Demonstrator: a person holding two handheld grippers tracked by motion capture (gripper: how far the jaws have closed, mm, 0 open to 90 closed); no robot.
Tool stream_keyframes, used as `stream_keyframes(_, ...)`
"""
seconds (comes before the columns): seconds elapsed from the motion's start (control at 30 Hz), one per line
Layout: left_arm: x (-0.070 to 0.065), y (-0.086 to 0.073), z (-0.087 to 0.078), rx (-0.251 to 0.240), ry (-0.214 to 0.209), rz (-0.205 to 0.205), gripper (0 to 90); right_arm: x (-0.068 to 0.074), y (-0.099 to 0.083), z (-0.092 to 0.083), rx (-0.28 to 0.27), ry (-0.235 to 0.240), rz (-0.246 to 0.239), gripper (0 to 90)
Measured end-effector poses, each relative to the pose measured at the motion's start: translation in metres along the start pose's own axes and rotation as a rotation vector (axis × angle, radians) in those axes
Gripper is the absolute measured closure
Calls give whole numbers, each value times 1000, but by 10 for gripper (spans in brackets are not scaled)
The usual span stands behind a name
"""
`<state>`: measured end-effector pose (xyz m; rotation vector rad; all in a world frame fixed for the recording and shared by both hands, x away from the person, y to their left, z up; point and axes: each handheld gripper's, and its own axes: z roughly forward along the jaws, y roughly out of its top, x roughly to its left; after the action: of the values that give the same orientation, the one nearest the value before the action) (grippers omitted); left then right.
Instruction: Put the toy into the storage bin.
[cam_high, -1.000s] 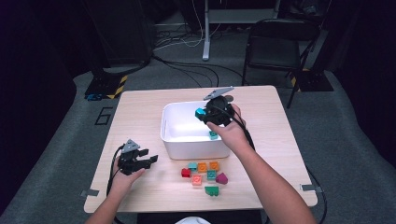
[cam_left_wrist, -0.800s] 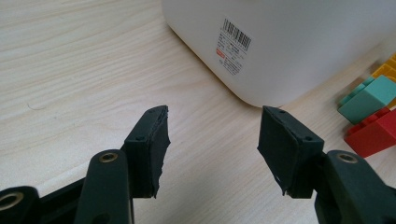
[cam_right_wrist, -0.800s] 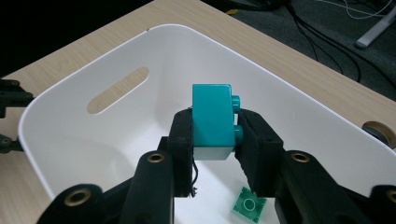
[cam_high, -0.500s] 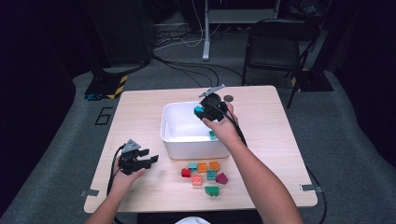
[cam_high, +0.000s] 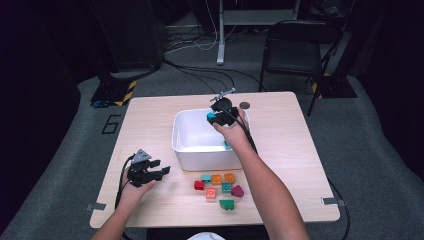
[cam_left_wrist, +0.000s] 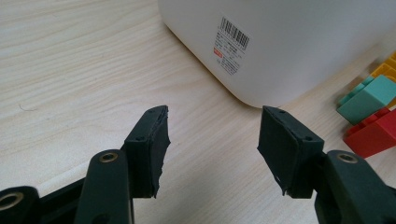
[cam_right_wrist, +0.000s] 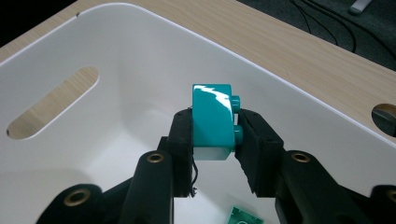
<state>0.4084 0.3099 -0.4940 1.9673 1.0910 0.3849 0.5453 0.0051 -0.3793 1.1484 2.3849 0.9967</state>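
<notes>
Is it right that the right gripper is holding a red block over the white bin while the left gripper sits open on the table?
Not quite: the block is teal, not red, as the right gripper view shows. The right gripper does hold it over the white bin, and the left gripper is open above the table.

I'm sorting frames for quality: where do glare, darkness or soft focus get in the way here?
High view: the surroundings fall into deep shadow, while the table is evenly lit but soft, so the small blocks lack detail. Right gripper view: a bright glare patch on the teal block, and the white bin looks nearly washed out. Left gripper view: sharp wood grain, the bin's label slightly blurred.
</notes>
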Motion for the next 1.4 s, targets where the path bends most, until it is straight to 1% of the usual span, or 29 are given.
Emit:
stream_keyframes(0.1,0,0,0,-1,0,1,426,1,2,4,10,-6,0,649)
stream_keyframes(0.2,0,0,0,-2,0,1,426,2,2,6,8,-21,8,571)
stream_keyframes(0.23,0,0,0,-3,0,0,425,2,2,5,5,-22,13,566)
stream_keyframes(0.37,0,0,0,-5,3,-3,426,4,3,0,-8,-22,-9,542)
stream_keyframes(0.43,0,0,0,-3,0,-1,426,5,4,-4,-15,-28,-7,526)
stream_keyframes(0.47,0,0,0,-1,-1,1,425,6,4,-7,-14,-29,3,522)
stream_keyframes(0.5,0,0,0,-1,0,1,425,6,5,-9,-29,-28,-8,516)
stream_keyframes(0.57,0,0,0,-2,1,1,425,8,6,-16,-46,-15,-7,516)
stream_keyframes(0.63,0,0,0,0,2,-2,426,12,7,-25,-53,-11,-24,537)
stream_keyframes(0.7,1,0,0,5,0,0,425,15,5,-33,-61,-4,-27,545)
stream_keyframes(0.73,1,0,0,8,0,0,426,14,4,-36,-65,-2,-51,543)
stream_keyframes(0.77,0,0,1,5,3,0,425,16,3,-39,-64,5,-35,532)
stream_keyframes(0.8,0,0,0,8,0,0,425,16,2,-43,-60,14,-40,513)
stream_keyframes(0.83,0,0,0,5,0,-1,425,17,1,-46,-63,9,-30,495)
stream_keyframes(0.9,1,0,-1,0,4,-3,425,19,-1,-54,-58,14,-32,488)
stream_keyframes(0.93,1,0,-1,0,3,-4,425,20,-3,-58,-69,20,-40,488)
stream_keyframes(0.97,1,0,-1,3,3,-6,425,22,-5,-63,-74,21,-31,485)
stream_keyframes(1.0,1,0,0,-1,6,-6,425,23,-6,-67,-85,24,-47,477)
stream_keyframes(1.03,1,0,-1,1,3,-5,425,24,-8,-70,-92,28,-53,473)
stream_keyframes(1.07,1,0,0,2,3,-2,425,26,-11,-74,-89,27,-61,467)
stream_keyframes(1.13,0,0,0,2,1,-1,426,28,-16,-80,-97,15,-84,440)
stream_keyframes(1.23,0,0,-1,2,3,0,425,31,-24,-87,-95,24,-87,391)
stream_keyframes(1.27,0,0,-1,2,5,-4,426,32,-27,-89,-98,25,-95,390)
stream_keyframes(1.3,0,0,-1,3,5,-4,425,35,-31,-93,-96,26,-89,391)
stream_keyframes(1.33,0,0,0,3,4,-2,425,36,-34,-96,-106,29,-106,391)
stream_keyframes(1.4,0,0,0,6,5,-3,425,39,-39,-102,-113,41,-105,391)
